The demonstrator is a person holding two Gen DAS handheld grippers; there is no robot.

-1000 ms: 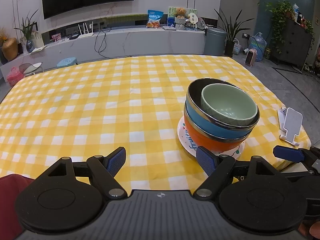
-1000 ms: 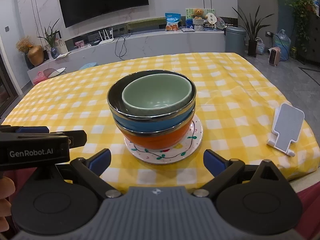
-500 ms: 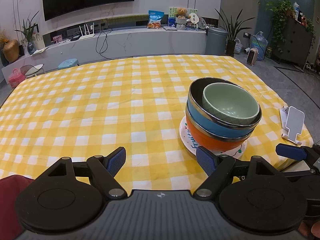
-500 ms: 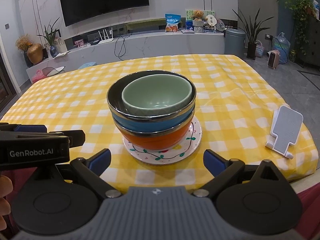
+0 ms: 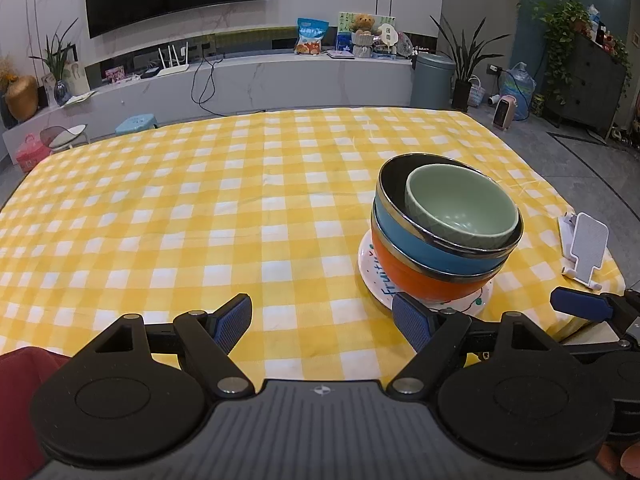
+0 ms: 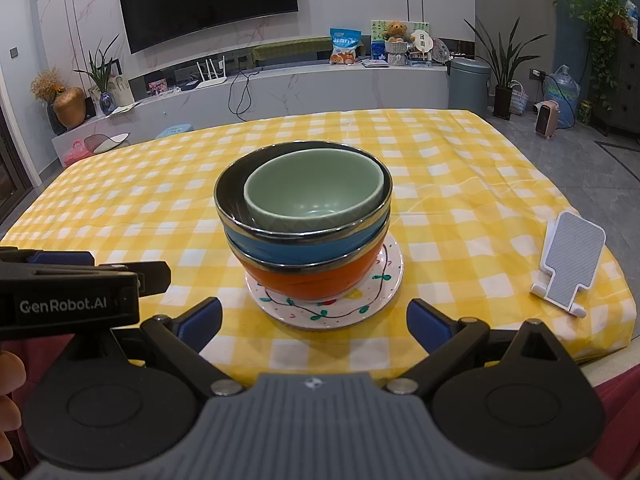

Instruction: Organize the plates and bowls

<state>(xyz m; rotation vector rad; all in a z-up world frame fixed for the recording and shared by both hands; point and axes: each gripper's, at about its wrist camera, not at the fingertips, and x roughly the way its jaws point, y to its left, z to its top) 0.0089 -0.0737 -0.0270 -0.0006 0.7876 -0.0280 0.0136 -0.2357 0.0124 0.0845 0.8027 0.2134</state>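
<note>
Over the last second I draw both tongs slightly back from the stack, left tongs point(image 5: 322, 322) and right tongs point(image 6: 314, 322) both spread apart and empty, leaving the green bowl point(image 6: 314, 192) nested in the blue bowl point(image 6: 304, 250) and orange bowl point(image 6: 312, 284) on the painted plate point(image 6: 384, 284) just ahead of my right tongs, so I judge the stacking complete.

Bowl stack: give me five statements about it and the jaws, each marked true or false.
1. The green bowl sits on top of the stack. True.
2. The orange bowl rests on a plate. True.
3. The blue bowl is at the bottom. False: it sits between the orange and green bowls.
4. The right gripper is shut on the plate. False: its jaws are open and hold nothing.
5. The left gripper has open jaws. True.
</note>
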